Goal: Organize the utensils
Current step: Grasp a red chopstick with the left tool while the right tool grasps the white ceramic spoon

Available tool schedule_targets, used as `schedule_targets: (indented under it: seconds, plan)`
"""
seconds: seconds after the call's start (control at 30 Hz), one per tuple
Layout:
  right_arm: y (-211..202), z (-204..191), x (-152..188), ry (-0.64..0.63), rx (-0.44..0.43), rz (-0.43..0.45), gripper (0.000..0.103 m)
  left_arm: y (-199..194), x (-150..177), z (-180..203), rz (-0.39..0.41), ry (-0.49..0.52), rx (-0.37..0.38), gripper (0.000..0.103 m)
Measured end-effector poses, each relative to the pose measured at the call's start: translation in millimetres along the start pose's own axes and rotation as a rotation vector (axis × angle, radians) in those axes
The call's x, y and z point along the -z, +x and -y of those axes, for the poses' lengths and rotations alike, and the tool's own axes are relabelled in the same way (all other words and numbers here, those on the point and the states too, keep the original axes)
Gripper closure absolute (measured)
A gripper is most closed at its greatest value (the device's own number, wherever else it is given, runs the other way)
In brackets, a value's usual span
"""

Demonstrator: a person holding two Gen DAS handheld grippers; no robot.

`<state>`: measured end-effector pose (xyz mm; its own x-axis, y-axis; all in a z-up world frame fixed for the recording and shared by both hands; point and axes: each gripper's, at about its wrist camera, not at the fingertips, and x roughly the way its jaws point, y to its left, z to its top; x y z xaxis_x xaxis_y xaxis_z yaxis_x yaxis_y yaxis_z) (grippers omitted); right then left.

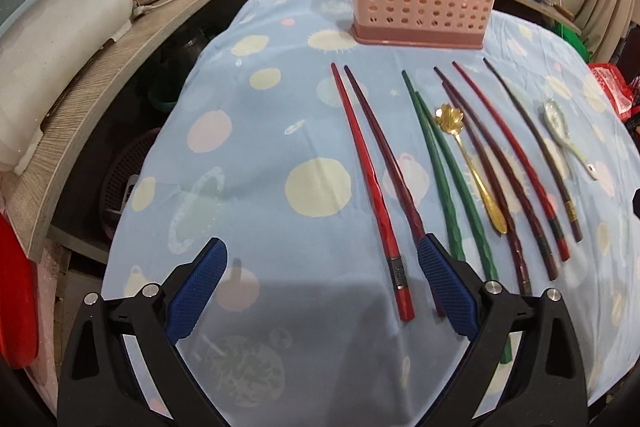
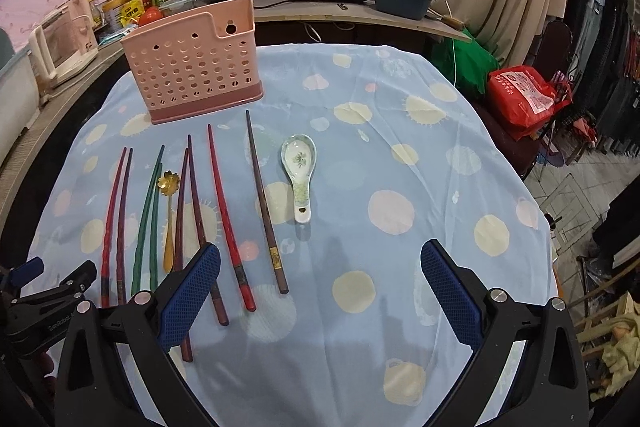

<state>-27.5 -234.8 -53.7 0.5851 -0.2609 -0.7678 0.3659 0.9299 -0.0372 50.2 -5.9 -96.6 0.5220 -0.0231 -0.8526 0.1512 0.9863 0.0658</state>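
Left wrist view: left gripper [image 1: 322, 269] hangs low over the cloth [image 1: 256, 155], jaws spread wide, nothing between them. Chopsticks [image 1: 372, 179] lie in a fanned row just ahead and to its right, thick ends toward it, tips toward the holder [image 1: 420, 1], probably so each can be taken by the butt and dropped in tip-first. Red stick's butt sits between the pads; the darker one passes under the right pad [image 1: 446, 291].

Gold spoon [image 1: 472, 167] lies among the sticks, ceramic spoon [image 1: 568, 137] far right of this gripper.

Right wrist view: right gripper [image 2: 320, 281] also wide and empty, row ahead-left, ceramic spoon [image 2: 299, 175] straight ahead, holder [image 2: 196, 63] further ahead-left. Its left pad [image 2: 188, 299] covers two stick butts.

Holder stands upright at the far end, clear of the sticks; nothing pokes above its rim, so it looks empty, interior not fully visible. Nothing sorted yet.
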Motion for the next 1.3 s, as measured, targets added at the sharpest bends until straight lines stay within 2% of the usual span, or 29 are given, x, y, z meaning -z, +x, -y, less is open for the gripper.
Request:
schedule_targets:
  seconds: [0.13,0.37,0.57,0.73,0.87,1.03,1.13,1.23,1.3]
  plan:
    - [15.2,1.6,-5.5,0.006,0.005,-0.017,0.007,15.3,-0.3,-0.3,-0.033,0.004,-0.02,0.012]
    - [42.0,0.3,-20.6,0.003,0.015,-0.017,0.009,28.3,-0.1,-3.3,-0.066,-0.004,0.029,0.02]
    - [68.5,-2.4,-31.9,0.009,0.007,-0.041,0.023,29.3,-2.0,-5.4,-0.062,0.001,0.052,0.026]
    - [86.8,-5.9,-35.7,0.007,0.003,-0.061,0.039,28.7,-3.4,-4.2,-0.056,0.01,0.068,0.033]
    - [95.0,-5.2,-35.3,0.008,-0.002,-0.077,0.051,26.4,-4.7,-2.7,-0.058,0.018,0.096,0.046]
    - [98.5,-1.7,-31.8,0.015,-0.016,-0.092,0.075,23.6,-5.4,0.5,-0.061,0.029,0.151,0.065]
    - [96.7,-0.2,-30.1,0.017,-0.023,-0.093,0.083,22.1,-4.7,0.8,-0.06,0.028,0.174,0.081]
    - [92.5,-0.4,-28.1,0.01,-0.027,-0.086,0.087,19.7,-3.7,-1.5,-0.062,0.016,0.195,0.092]
    - [89.1,-0.6,-26.2,0.008,-0.031,-0.083,0.092,17.4,-2.2,-2.8,-0.06,0.014,0.196,0.094]
